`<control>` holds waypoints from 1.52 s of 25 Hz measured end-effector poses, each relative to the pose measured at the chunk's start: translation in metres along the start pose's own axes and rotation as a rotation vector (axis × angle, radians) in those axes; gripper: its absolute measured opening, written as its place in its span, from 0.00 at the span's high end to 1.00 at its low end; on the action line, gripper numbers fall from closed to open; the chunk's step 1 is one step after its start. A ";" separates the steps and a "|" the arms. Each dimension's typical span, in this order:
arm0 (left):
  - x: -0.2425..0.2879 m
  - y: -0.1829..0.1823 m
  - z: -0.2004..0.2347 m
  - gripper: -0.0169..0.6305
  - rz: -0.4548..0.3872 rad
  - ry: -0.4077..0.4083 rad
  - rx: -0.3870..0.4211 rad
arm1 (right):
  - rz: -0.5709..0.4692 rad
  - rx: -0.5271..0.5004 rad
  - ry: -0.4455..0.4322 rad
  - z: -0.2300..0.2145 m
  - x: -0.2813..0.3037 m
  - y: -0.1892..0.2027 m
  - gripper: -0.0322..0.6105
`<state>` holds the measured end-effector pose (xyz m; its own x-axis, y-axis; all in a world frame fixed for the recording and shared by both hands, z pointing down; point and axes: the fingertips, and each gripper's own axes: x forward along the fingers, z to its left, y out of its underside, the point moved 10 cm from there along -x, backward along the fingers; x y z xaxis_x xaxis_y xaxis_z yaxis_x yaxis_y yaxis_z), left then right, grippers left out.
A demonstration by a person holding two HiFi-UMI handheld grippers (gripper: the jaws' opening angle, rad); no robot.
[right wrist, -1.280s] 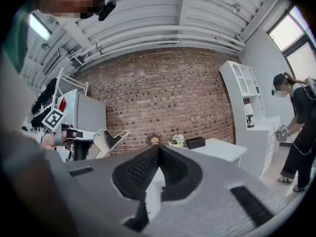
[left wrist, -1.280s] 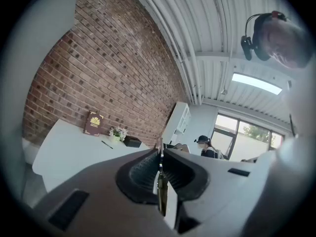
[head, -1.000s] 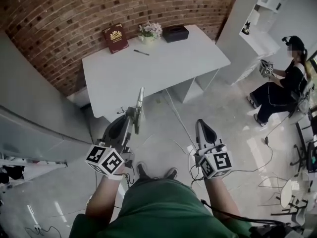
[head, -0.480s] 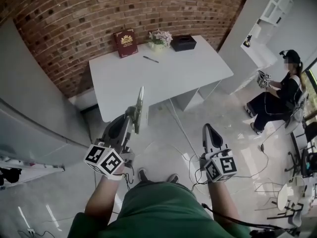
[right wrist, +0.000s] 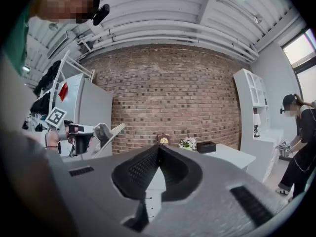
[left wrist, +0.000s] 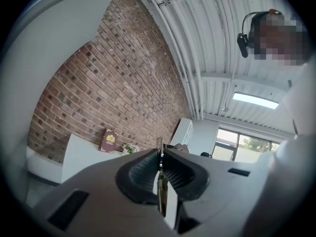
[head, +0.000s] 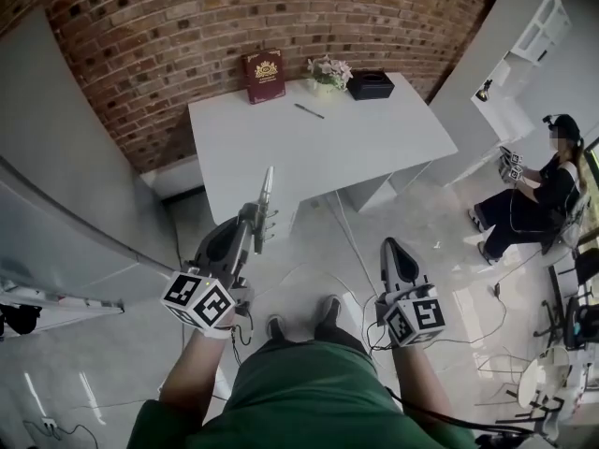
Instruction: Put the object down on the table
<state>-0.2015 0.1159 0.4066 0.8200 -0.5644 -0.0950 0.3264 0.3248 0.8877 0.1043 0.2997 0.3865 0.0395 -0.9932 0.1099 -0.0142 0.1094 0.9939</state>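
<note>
My left gripper [head: 255,219] is shut on a thin, flat metal tool [head: 265,193] whose long blade sticks out past the fingertips toward the white table [head: 374,148]. In the left gripper view the jaws [left wrist: 160,154] pinch the tool's edge [left wrist: 161,194], and the table [left wrist: 79,154] lies ahead at the lower left. My right gripper [head: 390,247] hovers over the floor beside it, shut with nothing between its jaws. Its own view has the jaws [right wrist: 159,146] closed tip to tip, the table [right wrist: 232,154] ahead, and the tool [right wrist: 109,134] at the left.
On the table's far side stand a red book [head: 265,76], a small flower pot [head: 328,71] and a black box [head: 372,84], with a pen [head: 310,111] nearer. A grey cabinet [head: 56,213] flanks the left. A seated person [head: 538,195] and floor cables [head: 496,297] are on the right.
Both grippers have moved forward toward the table, which now sits more central and nearer in the head view. The left gripper still holds the tool and the right stays shut.
</note>
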 end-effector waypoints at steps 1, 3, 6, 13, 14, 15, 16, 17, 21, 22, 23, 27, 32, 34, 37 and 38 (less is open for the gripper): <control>-0.003 0.000 0.005 0.94 -0.002 -0.010 -0.005 | 0.006 -0.012 -0.005 0.003 0.005 -0.001 0.95; -0.008 0.000 0.014 0.94 -0.005 -0.032 -0.016 | 0.008 -0.024 -0.026 0.009 0.015 -0.002 0.95; -0.014 -0.002 0.022 0.94 -0.013 -0.058 -0.018 | 0.007 -0.022 -0.063 0.015 0.028 -0.002 0.95; -0.011 -0.014 0.035 0.94 -0.038 -0.116 0.016 | 0.001 -0.014 -0.140 0.016 0.067 0.000 0.95; -0.009 -0.015 0.037 0.94 -0.039 -0.127 0.021 | 0.000 -0.010 -0.150 0.014 0.074 0.002 0.95; -0.007 -0.015 0.039 0.94 -0.040 -0.139 0.024 | 0.000 -0.005 -0.160 0.011 0.081 0.004 0.95; -0.004 -0.016 0.041 0.94 -0.038 -0.151 0.028 | 0.000 0.002 -0.170 0.009 0.088 0.005 0.95; -0.001 -0.018 0.042 0.94 -0.033 -0.165 0.034 | 0.000 0.008 -0.180 0.005 0.096 0.006 0.95; 0.024 -0.020 0.047 0.94 -0.025 -0.207 0.054 | 0.001 0.030 -0.214 -0.014 0.129 0.010 0.95; 0.031 -0.017 0.050 0.94 -0.033 -0.212 0.057 | 0.004 0.035 -0.222 -0.021 0.138 0.011 0.95; 0.039 -0.016 0.052 0.94 -0.037 -0.221 0.060 | 0.007 0.041 -0.231 -0.028 0.147 0.013 0.95; 0.072 -0.022 0.049 0.94 -0.013 -0.289 0.070 | 0.018 0.064 -0.268 -0.055 0.186 0.014 0.95; 0.106 -0.013 0.057 0.94 -0.044 -0.327 0.083 | 0.031 0.088 -0.330 -0.082 0.230 0.016 0.95; 0.116 -0.012 0.055 0.94 -0.042 -0.356 0.088 | 0.036 0.098 -0.362 -0.090 0.244 0.016 0.95; 0.129 -0.012 0.051 0.94 -0.036 -0.391 0.097 | 0.046 0.110 -0.401 -0.101 0.260 0.016 0.95; 0.133 -0.011 0.049 0.94 -0.034 -0.399 0.098 | 0.048 0.115 -0.411 -0.104 0.265 0.017 0.95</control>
<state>-0.1193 -0.0001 0.4060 0.5568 -0.8297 0.0397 0.2882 0.2379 0.9276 0.2183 0.0424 0.4337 -0.3647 -0.9233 0.1202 -0.1182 0.1740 0.9776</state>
